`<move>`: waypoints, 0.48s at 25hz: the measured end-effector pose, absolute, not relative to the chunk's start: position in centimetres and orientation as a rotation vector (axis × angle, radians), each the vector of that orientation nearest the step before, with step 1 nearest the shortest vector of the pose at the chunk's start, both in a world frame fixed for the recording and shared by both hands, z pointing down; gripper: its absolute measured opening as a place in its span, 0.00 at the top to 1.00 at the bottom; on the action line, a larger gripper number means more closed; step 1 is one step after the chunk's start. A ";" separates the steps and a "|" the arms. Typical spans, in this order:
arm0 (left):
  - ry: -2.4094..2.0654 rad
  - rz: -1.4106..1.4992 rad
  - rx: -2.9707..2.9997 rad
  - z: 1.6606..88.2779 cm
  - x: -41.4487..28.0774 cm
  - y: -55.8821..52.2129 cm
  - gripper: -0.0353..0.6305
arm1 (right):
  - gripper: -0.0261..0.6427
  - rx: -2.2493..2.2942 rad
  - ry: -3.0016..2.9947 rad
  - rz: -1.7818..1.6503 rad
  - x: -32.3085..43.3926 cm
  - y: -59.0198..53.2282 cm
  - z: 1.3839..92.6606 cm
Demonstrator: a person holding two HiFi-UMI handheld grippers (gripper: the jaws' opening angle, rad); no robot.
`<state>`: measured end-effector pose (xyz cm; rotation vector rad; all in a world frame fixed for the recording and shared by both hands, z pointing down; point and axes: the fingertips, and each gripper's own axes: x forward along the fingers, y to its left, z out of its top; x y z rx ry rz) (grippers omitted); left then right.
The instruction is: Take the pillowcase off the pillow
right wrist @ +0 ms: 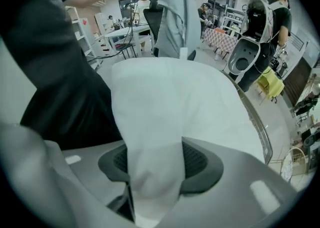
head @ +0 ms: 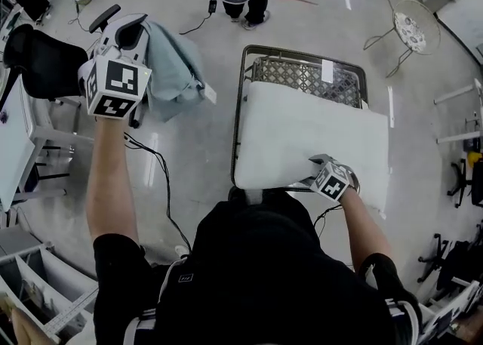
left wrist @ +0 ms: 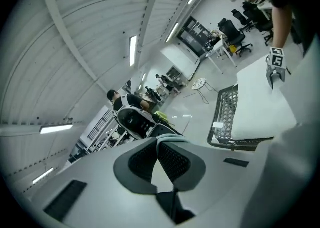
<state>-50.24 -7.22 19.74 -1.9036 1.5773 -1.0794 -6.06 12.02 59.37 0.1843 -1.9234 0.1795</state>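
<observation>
Pale blue fabric, the pillowcase (head: 175, 72), hangs in loose folds from the left gripper (head: 134, 32), which is held high at the person's left side, well apart from the pillow. In the left gripper view the jaws are pinched together on a thin fold of that blue cloth.

The bare white pillow (head: 309, 136) lies flat across the top of a wire basket (head: 302, 79). It covers the basket's near edge and overhangs its right edge, so only a strip of mesh along the far edge shows. The right gripper (head: 323, 170) points steeply down at the pillow's near edge. Its own view shows the jaws partly apart and clamped on a thick bunch of the white pillow.

No part of the blue cloth touches the pillow in any view. By that reading, the main job looks done: the case is fully off and the pillow is uncovered. What seems left is only to set the pillowcase down somewhere and let go of the pillow. Other people stand on the pale floor beyond the basket.
</observation>
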 end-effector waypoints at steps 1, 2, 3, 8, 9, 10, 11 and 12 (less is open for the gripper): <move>1.560 -1.067 -1.901 19.0 -49.6 -7.3 0.93 | 0.61 0.205 -1.937 0.171 -6.8 11.1 59.2; 1.548 -1.054 -1.902 18.4 -49.0 -7.4 0.93 | 0.61 0.223 -1.948 0.156 -7.5 10.1 59.1; 1.538 -1.043 -1.906 18.0 -48.4 -7.4 0.93 | 0.61 0.234 -1.955 0.134 -8.3 9.1 59.0; 1.504 -1.030 -1.925 17.0 -46.3 -7.8 0.93 | 0.61 0.183 -1.933 -0.027 -12.3 5.9 60.1; 1.505 -1.023 -1.936 16.9 -45.9 -7.9 0.93 | 0.61 0.165 -1.925 -0.046 -12.9 5.8 60.5; 1.507 -1.010 -1.949 16.7 -45.3 -8.0 0.93 | 0.61 0.150 -1.920 -0.051 -13.3 5.9 61.0; 1.508 -0.994 -1.962 16.4 -44.6 -8.1 0.93 | 0.61 0.145 -1.918 -0.041 -13.6 6.1 61.4; 1.508 -0.976 -1.975 16.0 -43.8 -8.3 0.93 | 0.57 0.151 -1.926 -0.019 -13.8 6.4 61.7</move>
